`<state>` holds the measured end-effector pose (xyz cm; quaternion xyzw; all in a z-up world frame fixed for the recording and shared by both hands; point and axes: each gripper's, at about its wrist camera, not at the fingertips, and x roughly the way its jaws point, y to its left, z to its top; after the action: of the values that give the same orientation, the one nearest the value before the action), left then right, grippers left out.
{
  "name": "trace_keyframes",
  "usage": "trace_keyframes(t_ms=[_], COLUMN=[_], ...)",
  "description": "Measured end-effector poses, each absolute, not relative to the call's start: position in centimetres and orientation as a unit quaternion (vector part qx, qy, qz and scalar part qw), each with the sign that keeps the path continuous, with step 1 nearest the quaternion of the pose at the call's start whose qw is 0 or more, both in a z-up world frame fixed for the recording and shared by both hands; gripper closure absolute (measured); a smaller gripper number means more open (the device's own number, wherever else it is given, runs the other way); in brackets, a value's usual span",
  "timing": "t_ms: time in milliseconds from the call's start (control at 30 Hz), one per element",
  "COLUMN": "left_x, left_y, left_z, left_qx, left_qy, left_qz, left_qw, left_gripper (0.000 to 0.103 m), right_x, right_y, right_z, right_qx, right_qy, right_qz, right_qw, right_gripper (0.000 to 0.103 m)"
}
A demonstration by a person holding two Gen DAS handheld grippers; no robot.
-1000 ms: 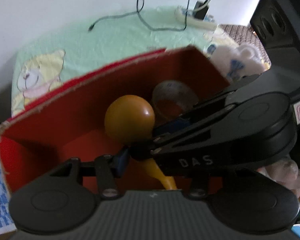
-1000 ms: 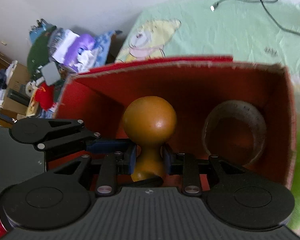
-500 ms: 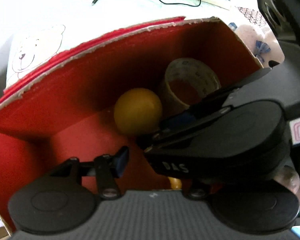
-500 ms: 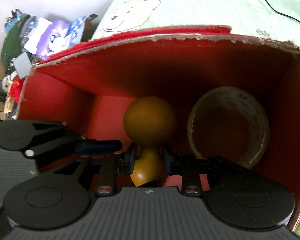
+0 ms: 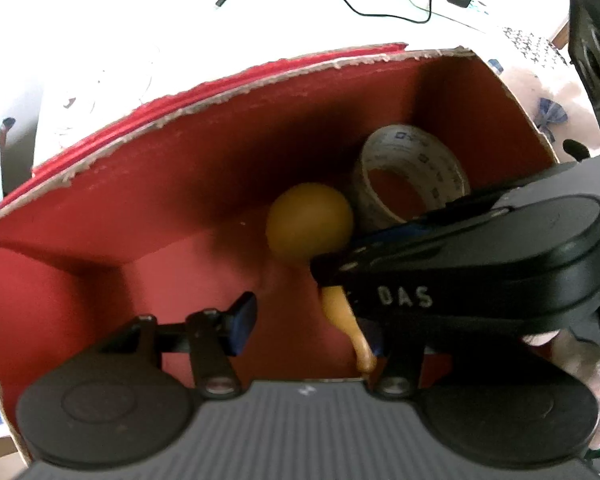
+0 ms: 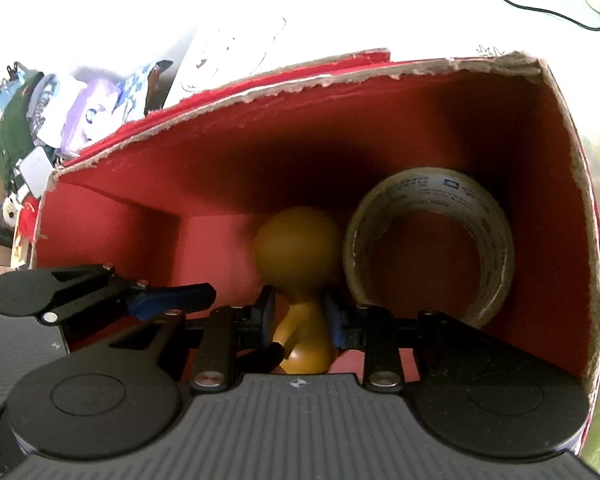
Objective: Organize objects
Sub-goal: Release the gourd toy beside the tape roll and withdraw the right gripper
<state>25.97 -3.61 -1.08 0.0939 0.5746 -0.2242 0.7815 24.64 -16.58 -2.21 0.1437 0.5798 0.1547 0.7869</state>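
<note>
Red box (image 6: 228, 184) is taken as landmark; both grippers are reached into it. Tape roll (image 6: 428, 240) is stood at its right end. Yellow rubber bulb (image 6: 300, 248), just left of the roll, is clamped at the neck by right gripper (image 6: 300, 316). Left gripper (image 5: 304, 320) is closing, nothing pressed between its fingers.

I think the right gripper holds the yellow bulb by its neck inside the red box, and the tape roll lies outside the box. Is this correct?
Not fully. The tape roll stands inside the red box, beside the yellow bulb; the right wrist view shows it. The right gripper does hold the bulb's neck.
</note>
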Motion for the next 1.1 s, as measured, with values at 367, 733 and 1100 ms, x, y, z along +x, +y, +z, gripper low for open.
trace_keyframes(t_ms=[367, 733, 1100], left_x=[25.1, 25.2, 25.0], left_y=[-4.2, -4.4, -4.4], left_z=[-0.7, -0.8, -0.6], left_qx=[0.133, 0.151, 0.155], left_qy=[0.548, 0.542, 0.531], left_qz=[-0.194, -0.167, -0.148], left_qw=[0.803, 0.810, 0.820], left_gripper=[0.045, 0.045, 0.045], right_x=[24.4, 24.1, 23.8], right_y=[-16.4, -16.5, -16.4], right_z=[-1.8, -1.4, -0.8], right_qx=[0.143, 0.148, 0.149], right_qy=[0.561, 0.533, 0.515], right_qz=[0.159, 0.162, 0.165], right_qw=[0.800, 0.817, 0.828], right_gripper=[0.073, 0.073, 0.073])
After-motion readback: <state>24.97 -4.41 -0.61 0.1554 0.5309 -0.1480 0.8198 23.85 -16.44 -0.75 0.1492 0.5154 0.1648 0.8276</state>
